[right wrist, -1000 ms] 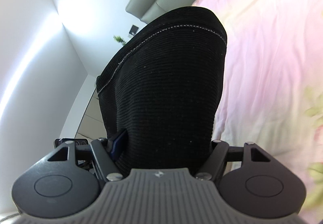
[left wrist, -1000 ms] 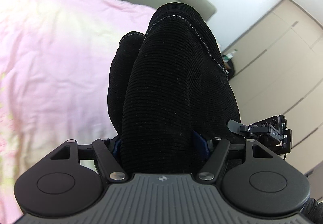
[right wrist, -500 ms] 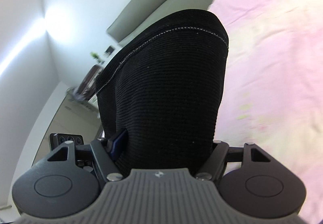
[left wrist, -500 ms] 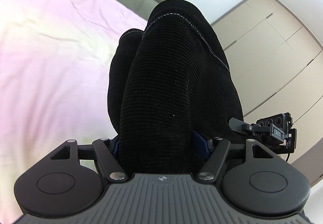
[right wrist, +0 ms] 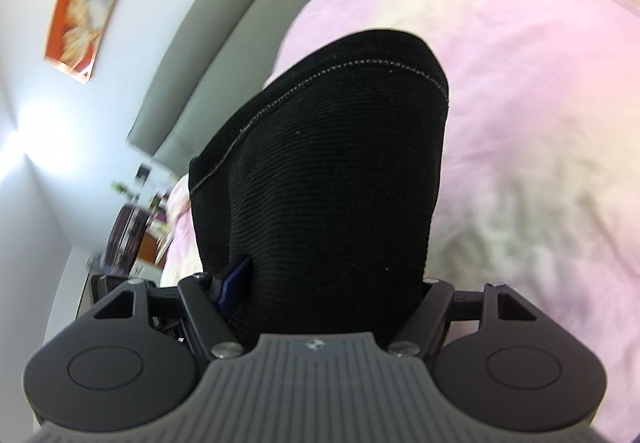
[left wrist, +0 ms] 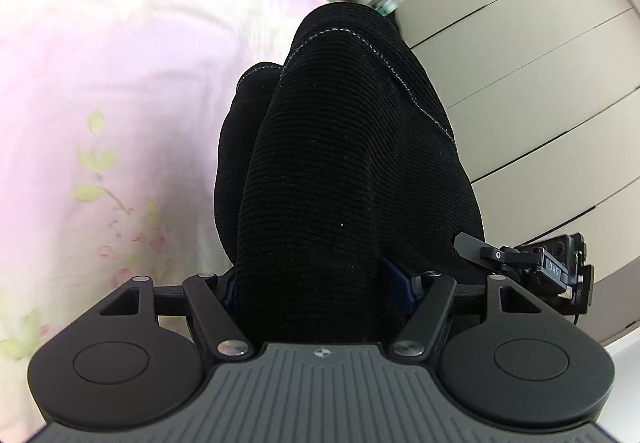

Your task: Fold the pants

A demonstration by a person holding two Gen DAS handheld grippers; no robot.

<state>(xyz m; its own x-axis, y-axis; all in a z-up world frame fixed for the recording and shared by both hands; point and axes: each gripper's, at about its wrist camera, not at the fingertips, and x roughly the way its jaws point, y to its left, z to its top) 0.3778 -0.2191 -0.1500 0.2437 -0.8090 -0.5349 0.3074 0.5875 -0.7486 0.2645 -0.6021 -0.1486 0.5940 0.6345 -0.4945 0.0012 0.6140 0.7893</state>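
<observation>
In the left wrist view, our left gripper (left wrist: 318, 283) has its jaws closed on a thick bunch of the black ribbed pants (left wrist: 340, 163), which rise up out of the grip and fill the middle of the frame, a pale stitched hem line showing near the top. The pink floral bedspread (left wrist: 100, 103) lies to the left, beige wardrobe doors (left wrist: 520, 63) to the right, and the other gripper's camera unit (left wrist: 556, 267) sits at the right edge.

In the right wrist view, our right gripper (right wrist: 332, 291) likewise clamps the pants (right wrist: 328, 171) between its jaws, the fabric standing above them. The bedspread (right wrist: 520, 83) spreads to the right, a grey headboard (right wrist: 224, 23) and a wall picture (right wrist: 84, 11) to the left.
</observation>
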